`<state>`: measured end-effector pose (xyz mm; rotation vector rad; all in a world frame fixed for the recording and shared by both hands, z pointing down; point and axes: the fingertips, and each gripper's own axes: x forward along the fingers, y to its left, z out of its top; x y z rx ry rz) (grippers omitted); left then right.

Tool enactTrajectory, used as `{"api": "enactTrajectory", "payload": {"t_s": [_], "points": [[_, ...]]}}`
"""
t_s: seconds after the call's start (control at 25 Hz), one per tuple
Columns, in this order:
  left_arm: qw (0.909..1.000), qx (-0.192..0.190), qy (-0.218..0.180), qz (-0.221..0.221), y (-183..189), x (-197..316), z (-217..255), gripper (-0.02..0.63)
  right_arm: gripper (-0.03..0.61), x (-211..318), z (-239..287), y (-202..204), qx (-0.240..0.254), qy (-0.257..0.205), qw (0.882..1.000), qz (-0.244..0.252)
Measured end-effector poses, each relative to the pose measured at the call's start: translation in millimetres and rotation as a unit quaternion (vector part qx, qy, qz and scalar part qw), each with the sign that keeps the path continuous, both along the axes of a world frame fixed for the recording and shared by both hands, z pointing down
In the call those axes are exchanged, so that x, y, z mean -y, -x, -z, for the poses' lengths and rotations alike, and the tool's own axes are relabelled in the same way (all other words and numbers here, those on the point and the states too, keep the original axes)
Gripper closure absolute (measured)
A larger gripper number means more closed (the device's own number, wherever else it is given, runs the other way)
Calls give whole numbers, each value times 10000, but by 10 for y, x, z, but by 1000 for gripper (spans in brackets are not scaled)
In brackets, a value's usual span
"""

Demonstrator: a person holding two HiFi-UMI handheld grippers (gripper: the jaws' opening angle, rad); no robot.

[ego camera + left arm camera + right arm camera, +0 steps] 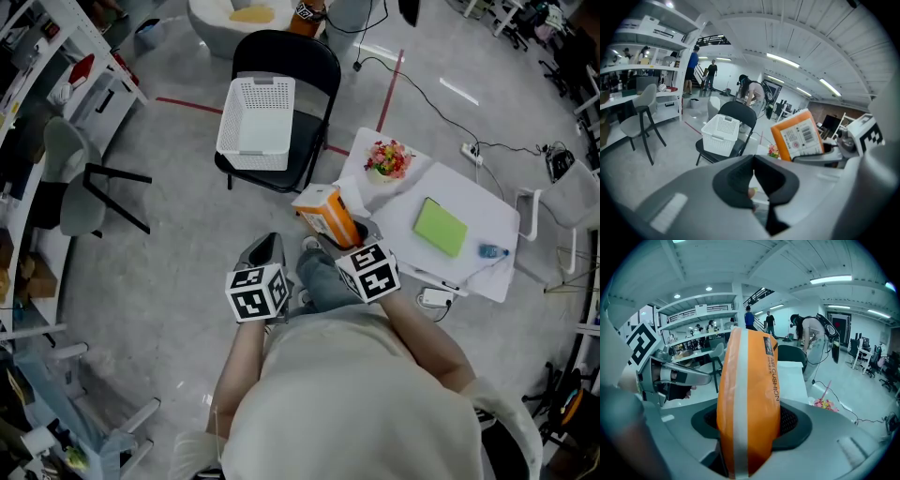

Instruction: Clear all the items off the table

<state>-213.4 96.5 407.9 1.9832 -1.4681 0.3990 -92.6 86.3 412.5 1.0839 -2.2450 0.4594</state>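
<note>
Carriage of one item away from the desk point(478, 211). Right tool point(349, 236): jaws part-way apart and clamped on an orange packet point(325, 214), which stands upright between the pads. The packet is held in the air, off the desk edge, on the side toward the chair point(302, 64). The grip sits low on the packet, so most of its length projects beyond the jaws (the right gripper view is largely filled by it). Left tool point(267, 247): jaws closed together with nothing between them. It hangs just beside the right one, apparently idle because one tool suffices for so light a load. White basket point(256, 124): rests open side up on the chair seat, seemingly empty, and is the likely receptacle for cleared items. Remaining on the desk: a bunch of flowers point(389, 159), a green notebook point(441, 227) and a small blue object point(491, 251). The task is therefore judged to be at an early stage.
</note>
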Motion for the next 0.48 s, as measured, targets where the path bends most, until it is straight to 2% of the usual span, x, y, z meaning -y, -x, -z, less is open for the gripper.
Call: {"api": "enactTrajectory", "payload": {"t_s": [0.48], "points": [[9997,139,13,190,250,651,-10,604,325,795,5,302,71,-47,9994,321]]}}
